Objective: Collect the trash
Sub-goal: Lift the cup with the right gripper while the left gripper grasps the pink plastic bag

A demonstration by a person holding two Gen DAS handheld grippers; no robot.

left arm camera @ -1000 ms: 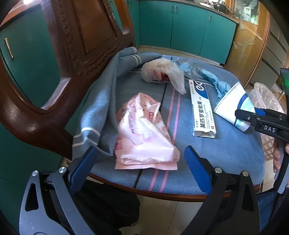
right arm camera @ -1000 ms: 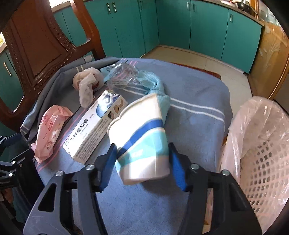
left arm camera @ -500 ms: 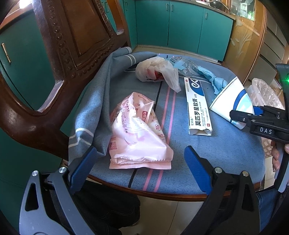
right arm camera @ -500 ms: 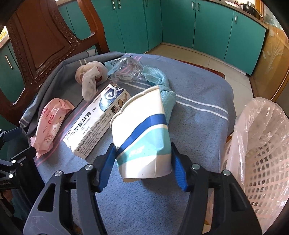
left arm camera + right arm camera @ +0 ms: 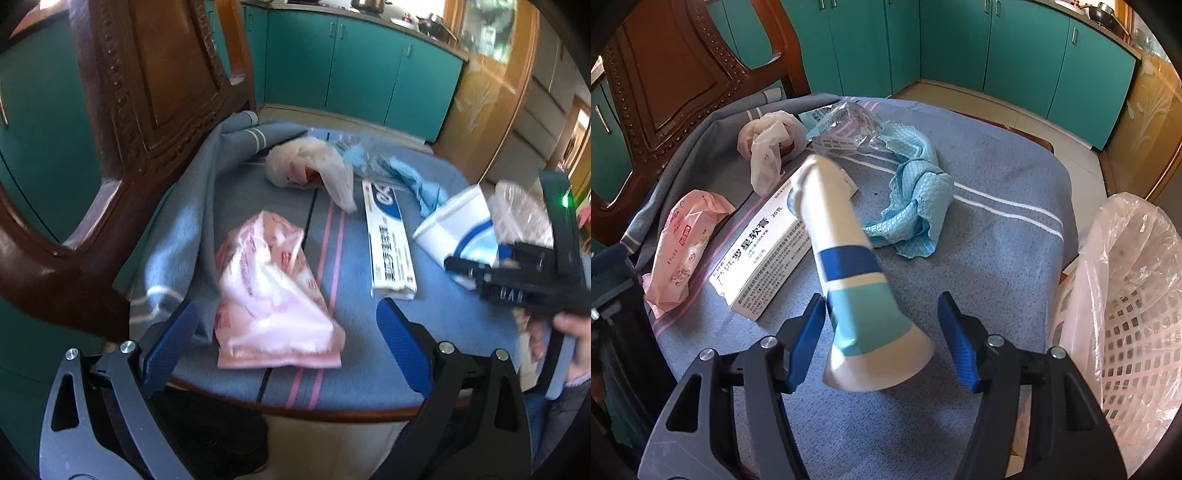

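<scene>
My right tongs (image 5: 882,338) have just been opening; the paper cup (image 5: 849,266) sits loose between them. Light, crushable: I'd grip its base gently. Left tongs (image 5: 284,339) open, empty.

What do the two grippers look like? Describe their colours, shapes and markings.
Each gripper, left and right, has two blue ribbed pads on dark grey arms with triangular cut-outs and silver bolts. In the left view, the right gripper's black body carries white lettering, and a green light glows on its upright part. A sleeve edge shows beside the person's hand.
</scene>
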